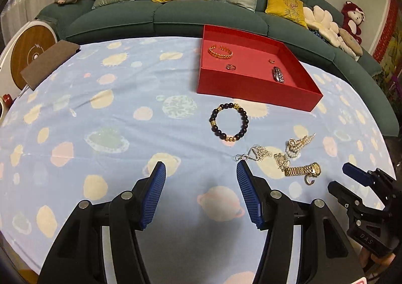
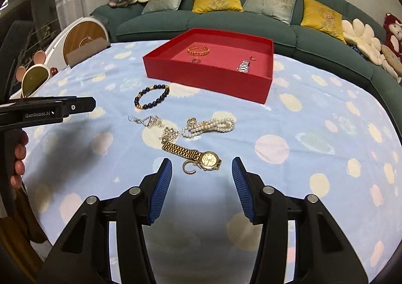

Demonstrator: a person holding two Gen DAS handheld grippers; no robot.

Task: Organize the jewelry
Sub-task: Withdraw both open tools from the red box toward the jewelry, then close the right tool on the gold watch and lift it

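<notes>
Right wrist view: the right gripper (image 2: pixel 201 168) hovers over the table (image 2: pixel 314 183), its jaws partly apart with nothing between the blue pads. At 12 o'clock from the jaws lies a gold watch (image 2: pixel 198 154), dial up, with a small curved ring-like piece (image 2: pixel 189 168) touching its near edge; what that piece is cannot be made out. Beyond the watch sits a tangle of silver chains (image 2: pixel 160 125), whose separate strands cannot be told apart, and at 1 o'clock from it a bundled pearl strand (image 2: pixel 209 126) with a gold clasp. Farther off, at 11 o'clock, is a dark bead bracelet (image 2: pixel 151 97) with gold spacers. A red tray (image 2: pixel 208 76) stands at the far side; its near wall hides part of the floor. Inside it show a gold bangle (image 2: pixel 198 50), a silver watch band (image 2: pixel 243 66) and two small rings too small to read. At 9 o'clock the left gripper is seen side-on, cut off by the frame edge, with fingers of a hand (image 2: pixel 18 160) around its grip.

In the left wrist view the left gripper (image 1: pixel 201 167) has its jaws wide and empty, the right pad's tip just beside the silver chains (image 1: pixel 261 152). The right gripper (image 1: pixel 344 178) enters at 3 o'clock, partly cut off.
</notes>
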